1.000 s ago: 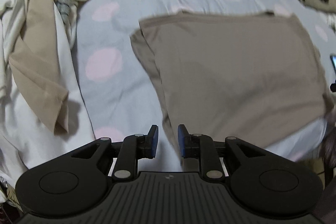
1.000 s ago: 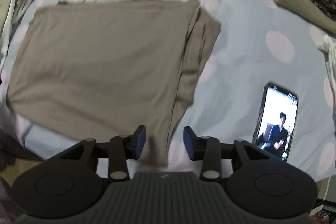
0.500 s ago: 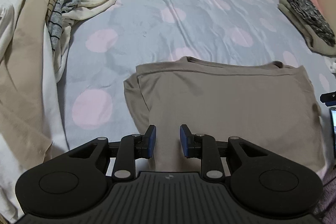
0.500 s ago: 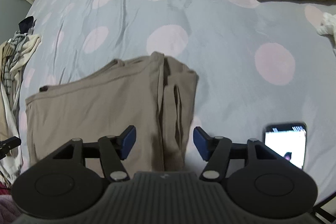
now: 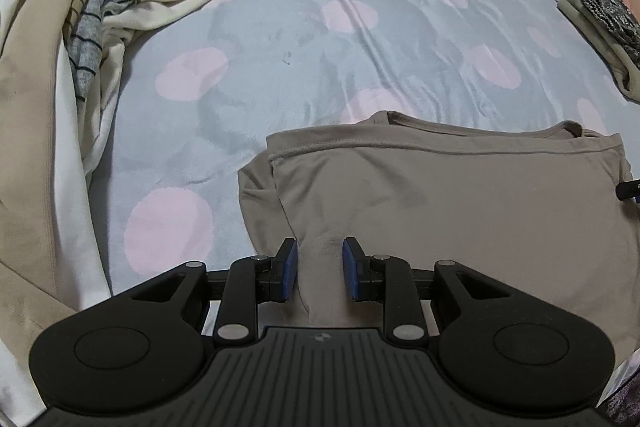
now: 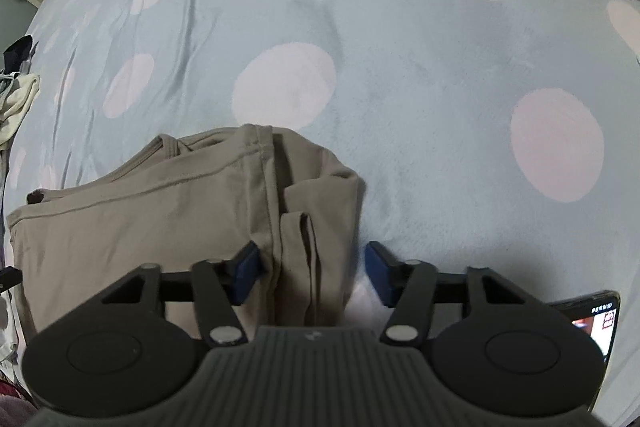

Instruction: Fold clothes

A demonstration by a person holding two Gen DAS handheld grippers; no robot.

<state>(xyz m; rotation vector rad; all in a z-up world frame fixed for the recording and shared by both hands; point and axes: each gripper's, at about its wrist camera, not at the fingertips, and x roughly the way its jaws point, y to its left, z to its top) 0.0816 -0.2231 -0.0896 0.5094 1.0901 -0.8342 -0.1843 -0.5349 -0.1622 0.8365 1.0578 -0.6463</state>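
Your shirt (image 5: 460,203) is taupe; the bedspread (image 5: 300,39) is pale blue with pink dots; your gripper pads (image 5: 289,269) are blue.

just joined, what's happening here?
A person with a gripper in each hand is folding a tan shirt on a spotted bed cover. The left gripper is over the shirt's near left edge, the right gripper straddles the folded-in sleeve layers at the right edge. Both are open, cloth between the jaws but not pinched; the right jaws have just been closing. Unfolded clothes lie left, a phone right.
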